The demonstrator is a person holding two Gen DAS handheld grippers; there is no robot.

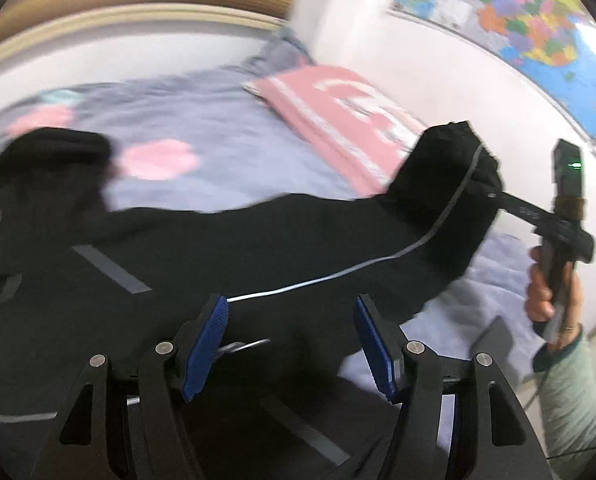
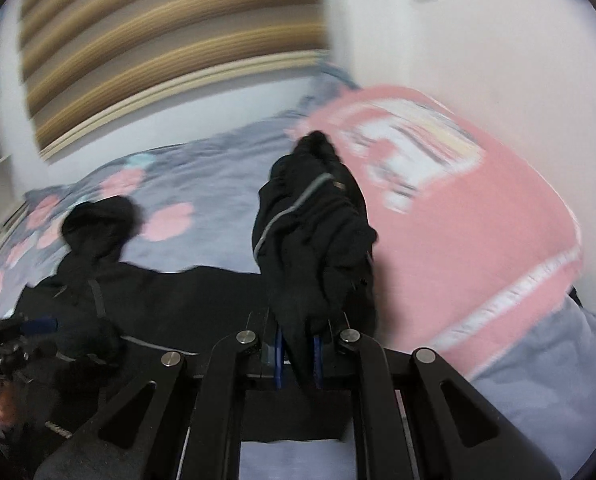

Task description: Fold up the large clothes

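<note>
Currently my right gripper clamps the black garment beside the pink pillow; my left gripper gapes wide above it.

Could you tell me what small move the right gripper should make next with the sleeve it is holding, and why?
Probably carry the lifted sleeve inward over the body of the black garment and lay it down. The right gripper is shut on the sleeve, raised above the bed, while the left gripper stands open over the garment, holding nothing.
</note>
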